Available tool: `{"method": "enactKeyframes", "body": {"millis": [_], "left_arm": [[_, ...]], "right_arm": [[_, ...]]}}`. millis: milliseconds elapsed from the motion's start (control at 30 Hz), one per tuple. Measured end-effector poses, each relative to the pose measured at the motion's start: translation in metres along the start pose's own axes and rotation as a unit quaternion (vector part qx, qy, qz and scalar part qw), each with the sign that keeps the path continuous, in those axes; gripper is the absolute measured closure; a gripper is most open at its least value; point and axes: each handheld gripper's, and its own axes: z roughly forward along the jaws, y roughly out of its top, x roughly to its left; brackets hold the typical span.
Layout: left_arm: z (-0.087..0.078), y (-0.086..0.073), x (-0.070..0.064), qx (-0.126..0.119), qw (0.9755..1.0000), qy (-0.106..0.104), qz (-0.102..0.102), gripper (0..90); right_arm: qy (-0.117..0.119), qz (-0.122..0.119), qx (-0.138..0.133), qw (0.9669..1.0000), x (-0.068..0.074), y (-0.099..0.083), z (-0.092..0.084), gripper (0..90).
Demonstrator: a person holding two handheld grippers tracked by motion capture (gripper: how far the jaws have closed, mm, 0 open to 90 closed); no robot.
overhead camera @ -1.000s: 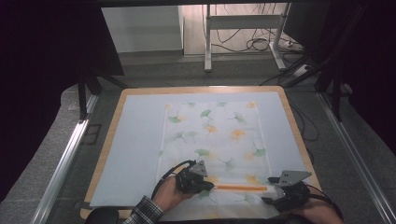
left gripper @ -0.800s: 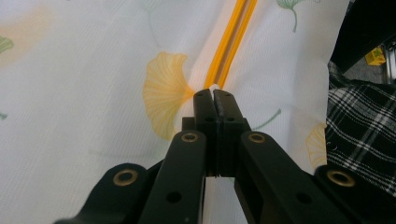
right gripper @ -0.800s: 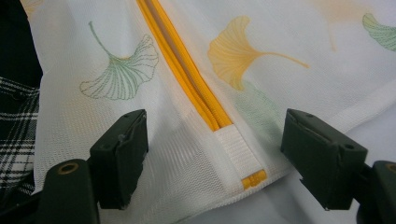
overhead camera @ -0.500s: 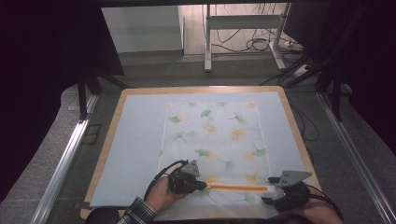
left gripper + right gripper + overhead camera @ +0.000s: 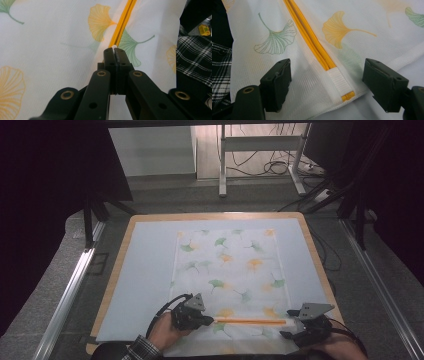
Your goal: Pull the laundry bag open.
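Found the white mesh bag (image 5: 230, 275), printed with green and orange leaves, spread flat on the pale mat (image 5: 145, 280), right of the mat's middle and reaching from near its far edge to its near one; traced the orange zipper (image 5: 250, 321) straight across the bag's near end, just inside the near hem; saw the left gripper (image 5: 210, 321) at the zipper's left part, jaws pressed together on the small white zipper pull (image 5: 113, 46), the orange rows leading away from the tips in the left gripper view; saw the right gripper (image 5: 289, 325) at the zipper's right end, jaws standing wide apart and gripping nothing, one on each side of the white tape tab (image 5: 339, 82) capping the zipper, low over the mesh, contact with it not clear; noted the bag's right edge just beyond that gripper and the near hem close by both grippers; noted a plaid sleeve (image 5: 142, 350) behind the left hand at the bottom of the high view; found a broad bare strip of mat left of the bag, a narrower one to its right, a thin one past the far hem; marked the wooden rim (image 5: 120, 270) framing the mat on its left, far and right sides, metal rails (image 5: 70, 295) outside it to left and right, grey floor and cables (image 5: 280, 167) well beyond the far edge.
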Motion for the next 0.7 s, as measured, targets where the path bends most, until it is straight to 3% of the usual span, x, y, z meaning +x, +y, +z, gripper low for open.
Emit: {"method": "enactKeyframes", "body": {"millis": [700], "left_arm": [[-0.023, -0.025, 0.002, -0.003, 0.9994, 0.024, -0.024, 90.0]], "right_arm": [[-0.002, 0.002, -0.002, 1.0000, 0.000, 0.000, 0.000, 23.1]]}}
